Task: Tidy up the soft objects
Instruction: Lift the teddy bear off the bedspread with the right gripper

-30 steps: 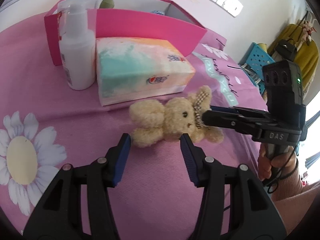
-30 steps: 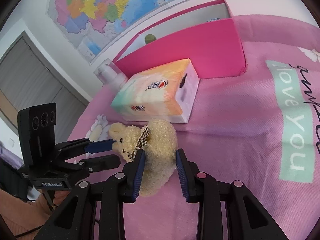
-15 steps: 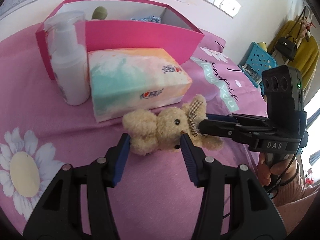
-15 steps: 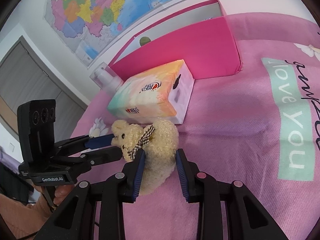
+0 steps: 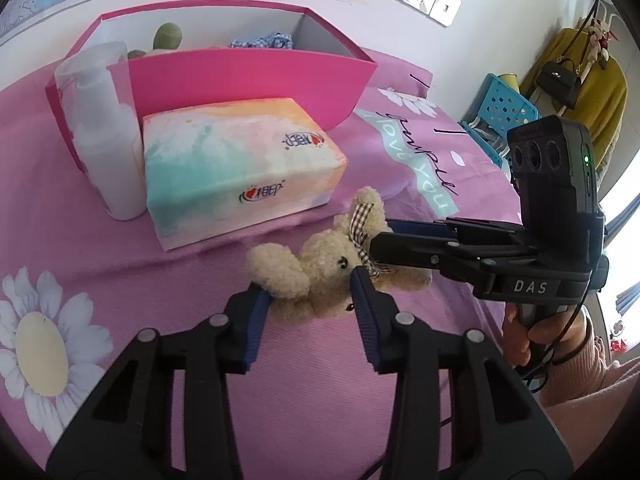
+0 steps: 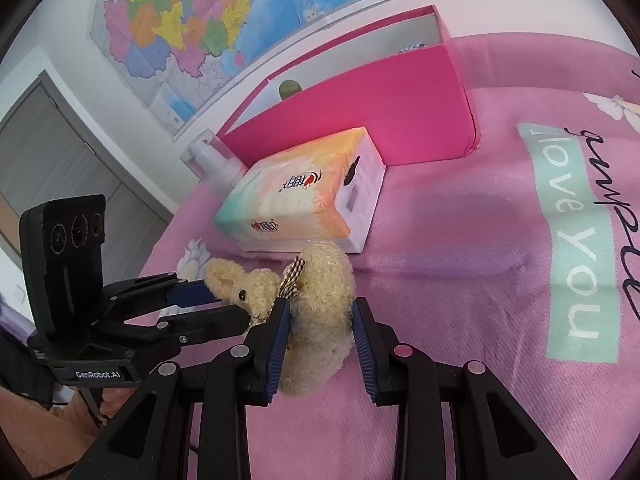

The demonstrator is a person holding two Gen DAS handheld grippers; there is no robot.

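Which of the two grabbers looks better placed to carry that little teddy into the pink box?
Probably the right gripper: its pads clamp the teddy around the body. The left gripper has just been closing on the head end, beside the tissue pack fronting the pink box.

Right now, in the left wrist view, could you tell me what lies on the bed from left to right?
Pump bottle → tissue box → plush bunny, gripped at both ends by the left gripper and the right gripper → blue basket, beyond the bed's edge.
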